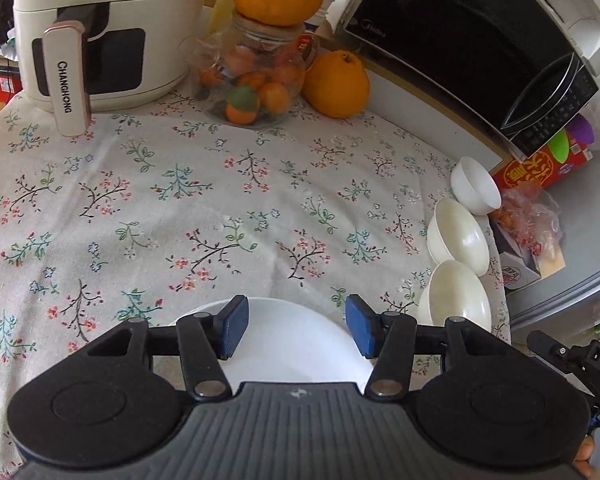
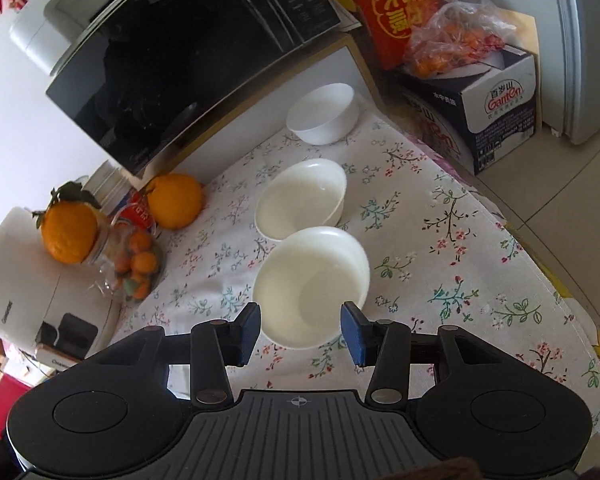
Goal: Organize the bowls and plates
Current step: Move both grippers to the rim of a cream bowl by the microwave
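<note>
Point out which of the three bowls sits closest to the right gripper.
The cream bowl at the near end of the row, directly ahead of the right gripper. The second cream bowl and the white bowl sit farther back, toward the microwave.

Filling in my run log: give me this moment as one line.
left gripper: open over white plate | right gripper: open above nearest cream bowl | three bowls in row on floral tablecloth
</note>
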Demonstrator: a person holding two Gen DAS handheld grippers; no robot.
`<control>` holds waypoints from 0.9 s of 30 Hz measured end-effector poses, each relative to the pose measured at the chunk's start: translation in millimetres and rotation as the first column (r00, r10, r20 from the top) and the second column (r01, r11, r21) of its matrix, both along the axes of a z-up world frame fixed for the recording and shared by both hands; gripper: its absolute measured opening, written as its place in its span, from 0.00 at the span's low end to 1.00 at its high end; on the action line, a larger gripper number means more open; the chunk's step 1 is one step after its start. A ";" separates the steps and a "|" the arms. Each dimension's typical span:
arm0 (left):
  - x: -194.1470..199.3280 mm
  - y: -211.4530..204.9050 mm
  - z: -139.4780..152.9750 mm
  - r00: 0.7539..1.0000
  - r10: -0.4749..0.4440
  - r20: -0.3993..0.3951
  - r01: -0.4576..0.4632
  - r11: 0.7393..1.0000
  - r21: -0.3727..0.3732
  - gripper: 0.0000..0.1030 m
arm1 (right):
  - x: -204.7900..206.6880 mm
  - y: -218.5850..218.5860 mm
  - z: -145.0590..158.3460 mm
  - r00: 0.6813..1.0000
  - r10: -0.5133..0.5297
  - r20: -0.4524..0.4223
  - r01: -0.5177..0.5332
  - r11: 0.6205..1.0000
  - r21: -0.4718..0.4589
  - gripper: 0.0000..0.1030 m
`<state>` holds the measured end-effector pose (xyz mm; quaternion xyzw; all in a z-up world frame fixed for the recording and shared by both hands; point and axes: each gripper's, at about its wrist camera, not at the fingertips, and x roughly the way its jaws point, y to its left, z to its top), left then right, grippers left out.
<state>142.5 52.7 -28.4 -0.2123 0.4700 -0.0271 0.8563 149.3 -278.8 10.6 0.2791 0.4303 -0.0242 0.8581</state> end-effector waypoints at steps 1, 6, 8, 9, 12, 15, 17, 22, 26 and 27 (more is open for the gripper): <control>7.7 -6.6 3.3 1.000 -0.012 -0.003 0.012 1.000 -0.012 0.48 | 8.9 -6.0 2.9 1.000 -0.015 0.003 0.015 1.000 0.001 0.43; 57.2 -49.1 20.2 0.994 -0.105 0.032 0.105 0.994 -0.002 0.61 | 64.4 -28.9 3.8 0.998 -0.048 -0.044 0.048 0.999 0.001 0.50; 83.2 -67.2 20.7 0.993 -0.115 0.035 0.114 0.993 0.030 0.63 | 88.0 -42.1 -2.5 0.996 -0.063 -0.069 0.066 0.997 0.039 0.51; 97.2 -75.3 18.6 0.994 -0.105 0.027 0.105 0.994 0.024 0.63 | 98.0 -49.1 -6.1 0.993 -0.082 -0.079 0.087 0.995 0.053 0.53; 130.0 -99.9 12.3 0.993 -0.113 0.029 0.114 0.993 -0.015 0.70 | 128.3 -69.6 -19.6 0.983 -0.140 -0.122 0.146 0.988 0.046 0.54; 158.5 -126.7 6.0 0.990 -0.135 0.042 0.136 0.991 -0.017 0.72 | 150.5 -86.6 -32.1 0.979 -0.171 -0.114 0.174 0.985 0.019 0.54; 176.4 -142.7 0.5 0.988 -0.144 0.048 0.145 0.989 -0.011 0.73 | 160.2 -95.7 -41.0 0.977 -0.184 -0.108 0.189 0.981 0.038 0.54; 216.5 -179.0 -14.3 0.984 -0.166 0.066 0.164 0.986 0.031 0.74 | 187.0 -102.7 -55.6 0.982 -0.181 -0.060 0.186 0.978 0.093 0.56; 234.4 -199.6 -21.3 0.977 -0.191 0.093 0.184 0.980 0.075 0.73 | 206.4 -101.3 -59.6 0.983 -0.185 -0.013 0.185 0.975 0.121 0.56; 238.7 -204.0 -23.8 0.976 -0.197 0.094 0.189 0.978 0.087 0.72 | 210.7 -100.5 -60.9 0.983 -0.184 -0.003 0.183 0.975 0.129 0.56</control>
